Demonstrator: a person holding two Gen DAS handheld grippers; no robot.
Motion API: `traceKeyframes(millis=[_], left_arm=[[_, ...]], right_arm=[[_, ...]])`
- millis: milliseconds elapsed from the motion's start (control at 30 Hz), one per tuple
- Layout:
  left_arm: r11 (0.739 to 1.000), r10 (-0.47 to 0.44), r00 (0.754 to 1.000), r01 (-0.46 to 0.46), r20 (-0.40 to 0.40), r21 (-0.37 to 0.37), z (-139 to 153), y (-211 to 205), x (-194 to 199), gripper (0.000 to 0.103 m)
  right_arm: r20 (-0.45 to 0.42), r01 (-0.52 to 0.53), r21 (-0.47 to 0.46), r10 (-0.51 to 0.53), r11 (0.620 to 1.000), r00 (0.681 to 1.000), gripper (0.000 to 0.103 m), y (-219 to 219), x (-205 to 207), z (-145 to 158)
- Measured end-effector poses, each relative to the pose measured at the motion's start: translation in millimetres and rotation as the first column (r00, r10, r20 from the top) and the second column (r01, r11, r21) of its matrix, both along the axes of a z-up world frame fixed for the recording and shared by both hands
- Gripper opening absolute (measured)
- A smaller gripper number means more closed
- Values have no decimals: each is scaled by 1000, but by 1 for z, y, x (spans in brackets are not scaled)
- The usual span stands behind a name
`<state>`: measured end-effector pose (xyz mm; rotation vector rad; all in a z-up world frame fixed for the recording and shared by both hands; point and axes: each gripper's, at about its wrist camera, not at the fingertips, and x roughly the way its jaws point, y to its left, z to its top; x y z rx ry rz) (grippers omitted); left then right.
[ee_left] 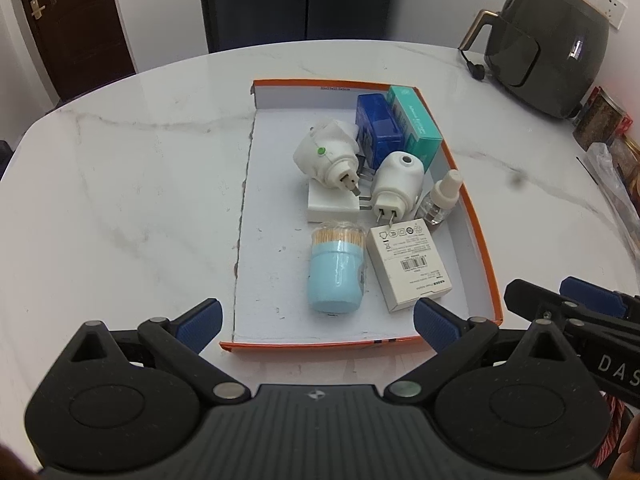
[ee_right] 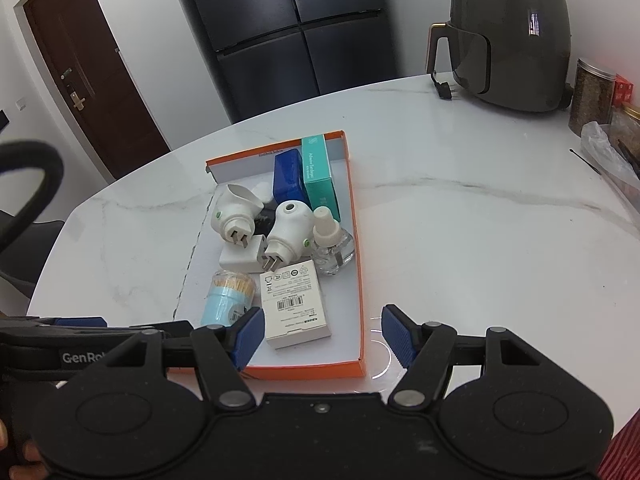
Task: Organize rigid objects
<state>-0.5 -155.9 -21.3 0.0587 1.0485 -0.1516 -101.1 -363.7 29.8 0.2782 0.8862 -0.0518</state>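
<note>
An orange-edged shallow box (ee_left: 480,248) (ee_right: 357,280) lies on the white marble table. In it lie a light blue toothpick jar (ee_left: 336,276) (ee_right: 226,304), a white labelled carton (ee_left: 410,264) (ee_right: 294,304), two white plug-in devices (ee_left: 326,156) (ee_left: 396,182) (ee_right: 236,212) (ee_right: 288,232), a white charger block (ee_left: 332,204), a clear refill bottle (ee_left: 438,198) (ee_right: 332,246), a blue box (ee_left: 378,132) (ee_right: 289,176) and a teal box (ee_left: 416,120) (ee_right: 320,172). My left gripper (ee_left: 318,326) is open and empty at the box's near edge. My right gripper (ee_right: 323,334) is open and empty over the near right corner.
A dark air fryer (ee_left: 548,44) (ee_right: 508,36) with its plug (ee_right: 444,90) stands at the back right. Jars and a plastic bag (ee_right: 604,152) crowd the right edge. A dark cabinet (ee_right: 280,32) and a brown door (ee_right: 96,80) are behind the table.
</note>
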Motion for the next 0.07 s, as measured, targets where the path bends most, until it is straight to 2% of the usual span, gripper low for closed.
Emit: traceKeyframes(millis=[67], left_arm=[[1000, -1, 1000, 1, -3, -1, -1, 0, 1, 103]], right_arm=[[-1, 2, 1, -2, 1000, 1000, 78, 0, 0, -1]])
